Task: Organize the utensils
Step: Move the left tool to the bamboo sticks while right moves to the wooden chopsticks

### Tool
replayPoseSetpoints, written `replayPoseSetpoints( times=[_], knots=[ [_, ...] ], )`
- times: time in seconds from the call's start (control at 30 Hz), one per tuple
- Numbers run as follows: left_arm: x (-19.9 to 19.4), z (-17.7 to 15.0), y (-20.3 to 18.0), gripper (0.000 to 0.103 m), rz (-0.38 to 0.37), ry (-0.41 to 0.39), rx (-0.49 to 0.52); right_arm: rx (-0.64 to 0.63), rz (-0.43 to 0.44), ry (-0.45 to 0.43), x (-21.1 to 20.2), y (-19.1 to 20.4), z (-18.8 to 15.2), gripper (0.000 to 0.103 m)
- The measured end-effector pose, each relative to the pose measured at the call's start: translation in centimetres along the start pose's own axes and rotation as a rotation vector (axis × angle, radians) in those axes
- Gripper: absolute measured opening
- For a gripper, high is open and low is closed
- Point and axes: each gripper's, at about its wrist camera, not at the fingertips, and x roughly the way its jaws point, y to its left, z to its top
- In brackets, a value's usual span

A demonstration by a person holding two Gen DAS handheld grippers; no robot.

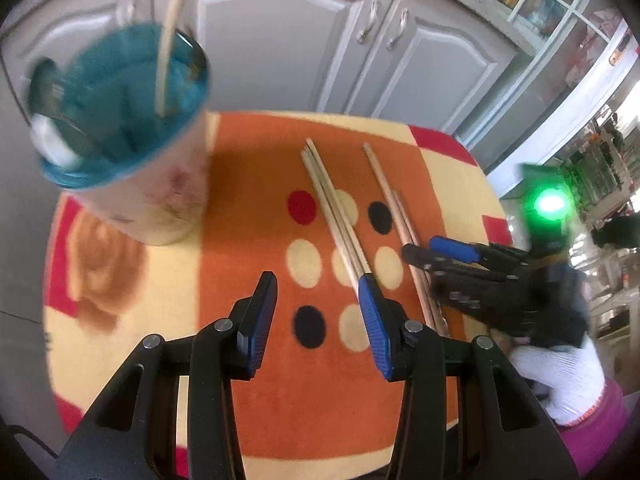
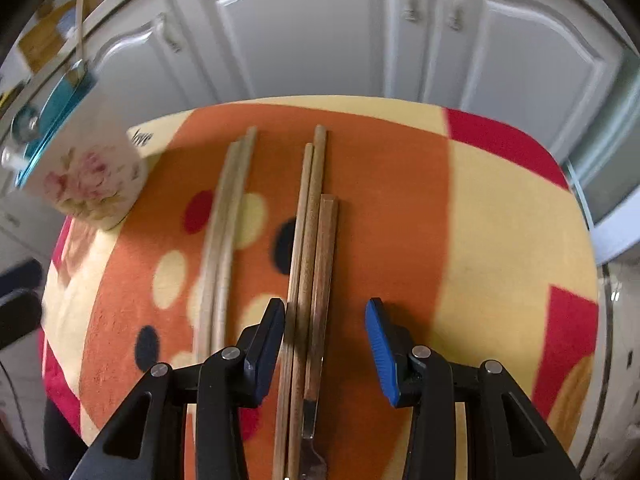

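A floral cup with a teal inside (image 1: 132, 128) stands at the table's left and holds a wooden stick and other utensils; it also shows in the right wrist view (image 2: 86, 172). Two wooden chopsticks (image 1: 334, 208) lie on the orange mat, also in the right wrist view (image 2: 224, 232). Further right lie two more chopsticks (image 2: 304, 248) and a wooden-handled utensil (image 2: 324, 280). My left gripper (image 1: 318, 312) is open and empty above the mat. My right gripper (image 2: 326, 340) is open with its fingers on either side of the right-hand group; it shows in the left wrist view (image 1: 436, 250).
The small table is covered by an orange, yellow and red mat (image 2: 500, 220) with dots. Grey cabinet doors (image 2: 312, 32) stand behind it. A person's white-gloved hand (image 1: 560, 376) holds the right gripper at the table's right edge.
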Motion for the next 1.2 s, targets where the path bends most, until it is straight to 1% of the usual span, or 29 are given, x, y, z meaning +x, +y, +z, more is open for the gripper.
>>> replayPoseSetpoints(
  times=[0.1, 0.2, 0.23, 0.3, 0.33, 0.37, 0.43, 0.47, 0.53, 0.63, 0.7, 0.77, 1.0, 1.07, 1.1, 1.13, 1.2],
  knots=[
    [2.8, 0.3, -0.4, 0.041, -0.032, 0.028, -0.018, 0.103, 0.093, 0.006, -0.8, -2.3, -0.4, 0.039],
    [5.3, 0.7, -0.8, 0.04, -0.055, 0.063, -0.028, 0.137, 0.103, 0.01, -1.5, -3.3, -0.8, 0.039],
    [5.9, 0.8, -0.9, 0.038, -0.057, 0.074, -0.031, 0.136, 0.104, 0.01, -1.8, -3.4, -0.9, 0.039],
    [7.2, 1.1, -1.3, 0.029, -0.063, 0.097, -0.02, 0.134, 0.113, 0.008, -2.1, -3.5, -1.1, 0.039],
    [7.7, 1.2, -1.5, 0.026, -0.047, 0.108, -0.011, 0.132, 0.12, 0.005, -2.3, -3.5, -1.2, 0.039],
    [7.8, 1.4, -1.6, 0.024, -0.039, 0.094, -0.002, 0.129, 0.127, 0.0, -2.7, -3.5, -1.3, 0.039],
    [7.6, 1.8, -1.6, 0.022, 0.002, 0.095, 0.003, 0.124, 0.135, -0.006, -2.8, -3.4, -1.3, 0.039],
    [7.7, 1.8, -1.4, 0.017, 0.019, 0.1, 0.002, 0.122, 0.138, -0.006, -3.0, -3.6, -1.3, 0.039],
    [7.7, 1.7, -0.6, 0.017, 0.032, 0.114, -0.007, 0.123, 0.146, -0.004, -2.7, -3.1, -1.0, 0.04],
    [7.6, 1.6, -0.1, 0.017, 0.023, 0.12, -0.009, 0.109, 0.161, 0.007, -2.3, -2.5, -0.5, 0.04],
    [7.6, 1.7, -0.1, 0.017, -0.012, 0.127, -0.032, 0.091, 0.158, 0.01, -1.8, -1.8, -0.2, 0.04],
    [7.4, 1.8, 0.0, 0.017, -0.033, 0.126, -0.054, 0.084, 0.136, 0.011, -1.3, -1.4, 0.1, 0.04],
    [8.1, 2.1, -1.2, 0.018, -0.01, 0.117, -0.027, 0.085, 0.131, 0.031, 0.1, -1.7, 0.4, 0.04],
    [8.2, 2.1, -1.2, 0.018, -0.014, 0.118, -0.014, 0.055, 0.126, 0.015, 0.1, -1.4, 0.5, 0.028],
    [8.1, 2.0, -1.1, 0.016, -0.017, 0.118, -0.013, 0.033, 0.113, 0.014, 0.2, -1.2, 0.5, 0.025],
    [8.1, 1.9, -1.0, 0.013, -0.03, 0.118, -0.014, 0.03, 0.113, 0.011, 0.2, -1.2, 0.5, 0.021],
    [7.9, 1.7, -0.7, 0.004, -0.045, 0.122, -0.025, 0.049, 0.145, 0.006, 0.2, -1.6, 0.4, 0.016]
  ],
)
